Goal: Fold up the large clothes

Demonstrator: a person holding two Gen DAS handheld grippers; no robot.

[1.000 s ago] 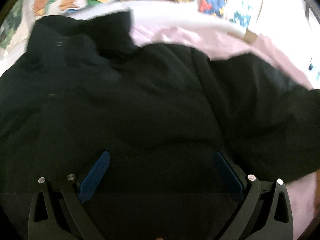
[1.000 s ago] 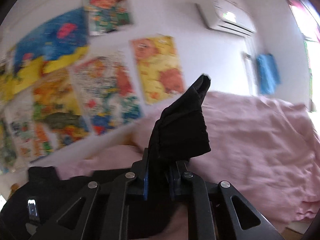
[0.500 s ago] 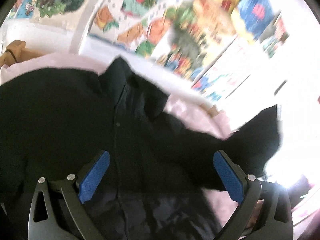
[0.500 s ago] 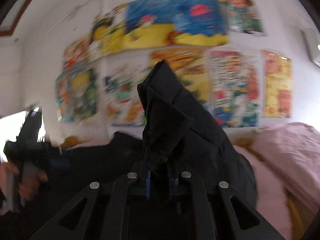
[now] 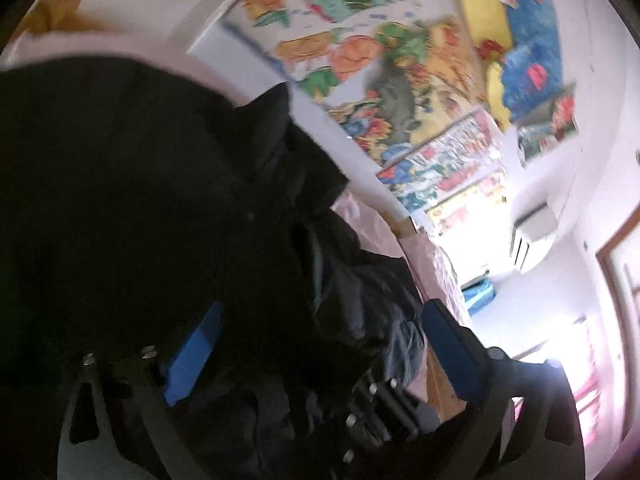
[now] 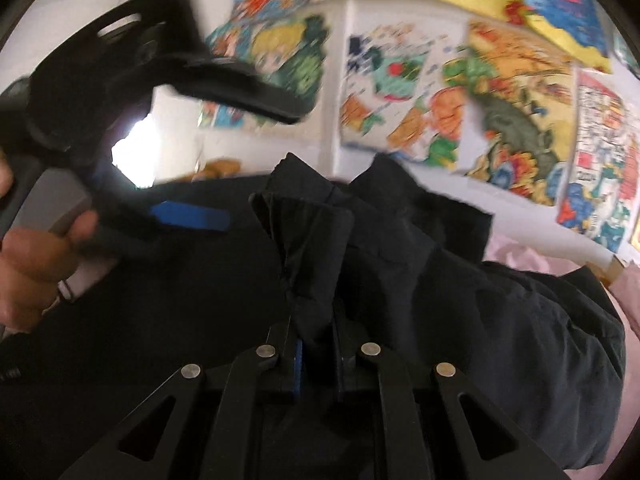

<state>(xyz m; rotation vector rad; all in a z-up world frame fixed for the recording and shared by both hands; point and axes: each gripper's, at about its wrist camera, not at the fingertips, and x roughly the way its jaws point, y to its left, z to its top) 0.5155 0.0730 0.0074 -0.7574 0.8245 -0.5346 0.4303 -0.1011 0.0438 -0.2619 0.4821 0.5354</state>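
Bedding in pale pink (image 6: 516, 254) carries our work: a large black jacket (image 5: 132, 208) lies spread across it, its collar toward the wall of bright posters (image 6: 516, 92), so the broad body is flat and ready to take a fold.

We judge this the sleeve-folding step. From the right wrist view, our right gripper (image 6: 316, 354) is clamped tight on a bunched end of black cloth, the sleeve (image 6: 316, 248) as far as we can tell, which stands up out of the pinched jaws. We hold it there because the end gives us control of the whole length as we carry it over the jacket's body.

Our left gripper (image 5: 316, 354) hangs over the jacket nearby with its blue pads (image 5: 192, 356) apart and closing. Dark fabric lies below and between them, yet no pad presses on it that we can see. In its view the right gripper shows low between its fingers, so the two tools are close together, likely so that the left one can pin or take the fold.

The left hand (image 6: 36, 264) wraps its tool's handle at the frame's edge.
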